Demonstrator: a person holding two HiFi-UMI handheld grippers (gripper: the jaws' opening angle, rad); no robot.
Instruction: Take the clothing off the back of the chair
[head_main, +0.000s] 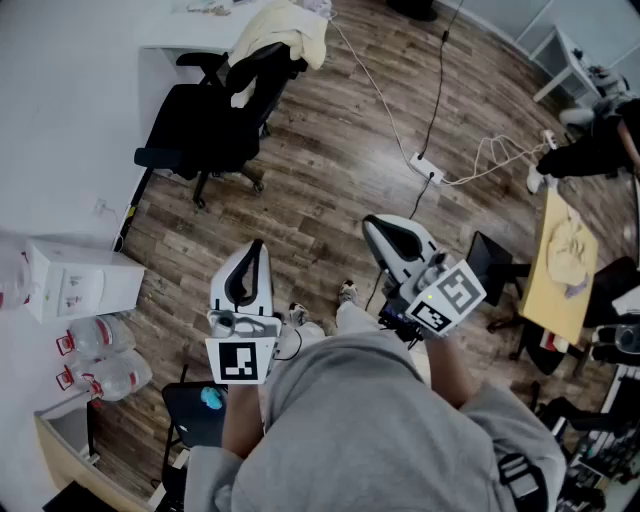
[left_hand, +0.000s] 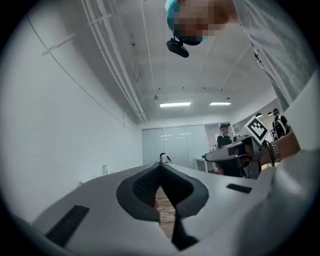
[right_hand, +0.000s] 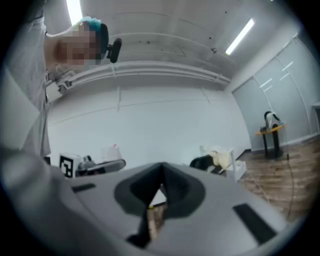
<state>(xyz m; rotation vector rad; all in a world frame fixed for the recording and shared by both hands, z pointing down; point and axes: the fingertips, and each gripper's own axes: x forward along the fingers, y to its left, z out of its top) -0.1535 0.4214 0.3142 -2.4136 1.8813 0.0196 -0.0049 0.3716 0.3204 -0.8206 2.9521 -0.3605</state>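
Observation:
A cream garment (head_main: 285, 35) hangs over the back of a black office chair (head_main: 205, 125) at the far left of the room in the head view. In the right gripper view the same chair and garment (right_hand: 218, 159) look small and distant. My left gripper (head_main: 255, 246) and right gripper (head_main: 370, 222) are held close to my body, well short of the chair. Both point level over the wood floor. In each gripper view the jaws meet at the tip, at the left gripper (left_hand: 161, 165) and the right gripper (right_hand: 161, 168), with nothing between them.
A white desk (head_main: 185, 45) stands behind the chair. A white box (head_main: 80, 280) and water bottles (head_main: 100, 375) sit at the left wall. A power strip with cables (head_main: 425, 168) lies on the floor ahead. A wooden table (head_main: 565, 265) and a person in black (head_main: 590, 150) are at the right.

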